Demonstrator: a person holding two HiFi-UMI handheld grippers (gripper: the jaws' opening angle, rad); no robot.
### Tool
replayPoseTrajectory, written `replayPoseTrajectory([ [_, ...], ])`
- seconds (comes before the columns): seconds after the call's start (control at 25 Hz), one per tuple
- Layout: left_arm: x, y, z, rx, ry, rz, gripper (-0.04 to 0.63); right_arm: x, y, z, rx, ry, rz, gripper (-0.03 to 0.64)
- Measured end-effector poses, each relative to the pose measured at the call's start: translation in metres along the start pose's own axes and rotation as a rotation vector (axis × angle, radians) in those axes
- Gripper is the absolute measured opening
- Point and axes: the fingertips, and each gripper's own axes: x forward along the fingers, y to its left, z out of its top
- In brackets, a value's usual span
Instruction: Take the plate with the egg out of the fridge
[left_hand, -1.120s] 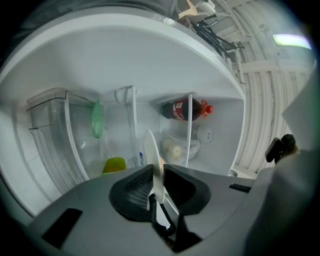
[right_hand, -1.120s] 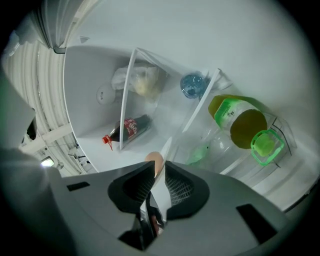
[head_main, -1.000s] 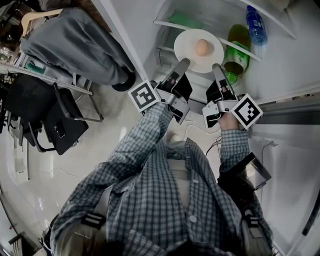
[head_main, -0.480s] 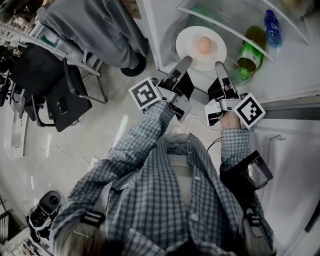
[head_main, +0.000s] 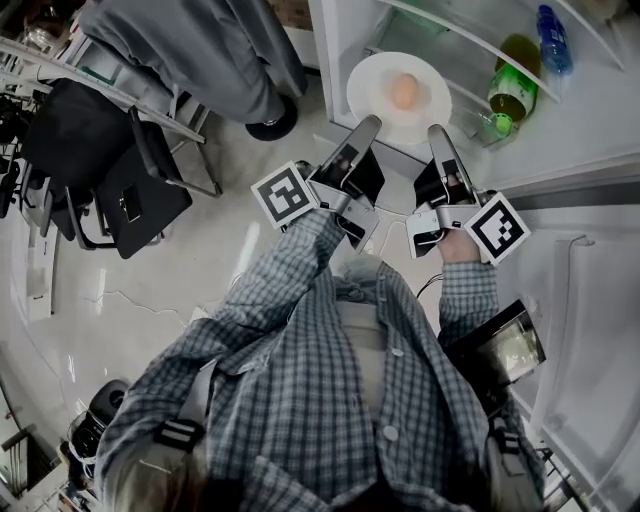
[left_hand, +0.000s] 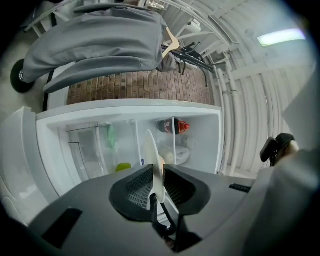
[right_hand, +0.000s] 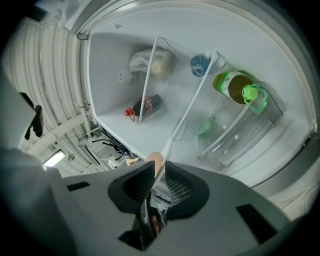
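I had the white plate (head_main: 425, 118) held out in front of me by both pairs of tongs, with the egg (head_main: 404, 92) sitting near its middle. My left tongs (head_main: 368, 126) were pinched on the near rim at the left side. In the left gripper view the ribbed pads closed on either face of the thin plate edge (left_hand: 151, 150), which stood up between them. My right tongs (head_main: 438, 134) were clamped on the near rim at the right side. In the right gripper view the rim (right_hand: 167, 149) ran down between the pads, and the egg (right_hand: 156, 161) peeked over the jaw beside it.

The plate was level at the mouth of the open fridge (head_main: 335, 45), in front of the shelf edges. I could not tell whether it had fully cleared the opening.

A green bottle (head_main: 510, 90) lay just right of the plate, inside the fridge, and a blue-capped bottle (head_main: 552, 38) was beyond it. The left gripper view showed a dark cola bottle (left_hand: 172, 126) with a red cap further back on a shelf.

To my left, well apart from the fridge, a person in grey (head_main: 200, 50) stood beside a black chair (head_main: 120, 175) on the pale floor (head_main: 250, 260).
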Motion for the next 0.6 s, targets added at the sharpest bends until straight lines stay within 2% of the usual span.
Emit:
replayPoseTrajectory([
  [0.16,-0.029,-0.012,0.004,0.022,0.039,0.005,0.071,-0.010,0.016,-0.026,-0.003,-0.006,-0.010,0.069],
  [0.6,-0.117,-0.028,0.010,0.011,0.070,0.017,0.071,-0.041,0.051,-0.105,-0.011,-0.023,-0.036,0.069],
])
